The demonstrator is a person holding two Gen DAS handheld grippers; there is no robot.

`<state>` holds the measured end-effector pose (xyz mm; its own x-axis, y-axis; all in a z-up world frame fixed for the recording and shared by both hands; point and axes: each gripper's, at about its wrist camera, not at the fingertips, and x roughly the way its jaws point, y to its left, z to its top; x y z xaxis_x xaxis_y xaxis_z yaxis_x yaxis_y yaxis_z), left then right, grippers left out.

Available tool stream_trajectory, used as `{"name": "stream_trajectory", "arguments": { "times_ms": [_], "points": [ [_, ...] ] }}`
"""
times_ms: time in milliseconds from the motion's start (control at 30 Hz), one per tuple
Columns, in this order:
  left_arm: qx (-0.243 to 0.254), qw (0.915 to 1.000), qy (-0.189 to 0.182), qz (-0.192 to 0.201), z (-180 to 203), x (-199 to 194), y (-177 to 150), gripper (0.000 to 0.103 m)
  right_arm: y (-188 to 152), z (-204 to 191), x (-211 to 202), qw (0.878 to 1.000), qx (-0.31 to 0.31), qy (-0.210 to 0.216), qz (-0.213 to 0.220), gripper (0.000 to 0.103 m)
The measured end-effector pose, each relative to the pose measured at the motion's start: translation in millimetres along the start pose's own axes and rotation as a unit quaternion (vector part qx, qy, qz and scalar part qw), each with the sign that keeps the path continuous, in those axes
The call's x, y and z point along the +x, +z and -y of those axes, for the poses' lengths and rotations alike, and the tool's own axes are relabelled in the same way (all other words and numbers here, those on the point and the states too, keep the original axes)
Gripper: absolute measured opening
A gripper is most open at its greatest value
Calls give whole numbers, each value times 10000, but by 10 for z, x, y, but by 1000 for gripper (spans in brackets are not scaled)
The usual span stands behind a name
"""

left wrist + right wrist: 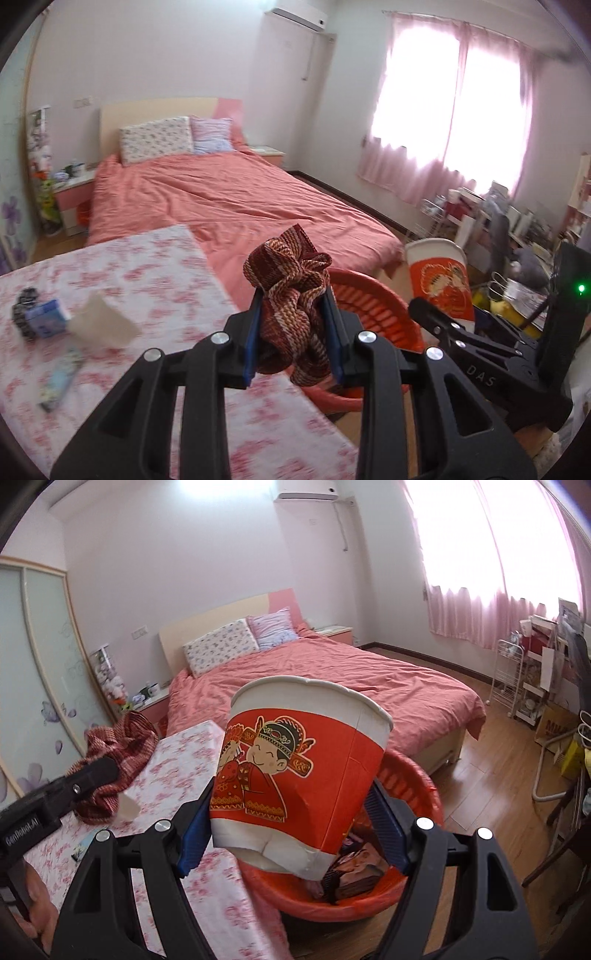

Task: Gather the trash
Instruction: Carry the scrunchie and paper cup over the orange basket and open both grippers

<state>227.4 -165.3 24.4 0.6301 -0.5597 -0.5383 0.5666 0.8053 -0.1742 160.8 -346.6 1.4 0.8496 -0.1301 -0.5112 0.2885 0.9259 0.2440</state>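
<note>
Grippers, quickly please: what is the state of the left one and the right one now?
Left gripper: closed on the crumpled red-and-cream woven cloth.
Right gripper: closed on the red-and-white paper cup with cartoon figures, held above the red plastic basket.

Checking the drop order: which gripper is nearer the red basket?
Right. The right gripper holds the paper cup over the red basket; the left gripper, clamping cloth, is beside it.

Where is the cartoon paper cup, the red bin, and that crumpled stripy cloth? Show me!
paper cup [295,771], right wrist view, on its red printed side.
red bin [413,786], right wrist view, on its slotted far wall.
stripy cloth [291,291], left wrist view, on the bunched middle between the fingers.
</note>
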Motion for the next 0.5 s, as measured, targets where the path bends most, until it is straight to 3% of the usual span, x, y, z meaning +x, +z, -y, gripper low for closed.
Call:
{"name": "stream_trajectory", "arguments": {
  "times_ms": [300, 500],
  "points": [
    [127, 9987, -385, -314, 332, 730, -43, 31, 53, 377, 258, 9994, 327, -55, -44, 75],
    [117, 9980, -266, -564, 297, 1047, -143, 40, 48, 529, 450, 9986, 511, 60, -118, 77]
  ]
}}
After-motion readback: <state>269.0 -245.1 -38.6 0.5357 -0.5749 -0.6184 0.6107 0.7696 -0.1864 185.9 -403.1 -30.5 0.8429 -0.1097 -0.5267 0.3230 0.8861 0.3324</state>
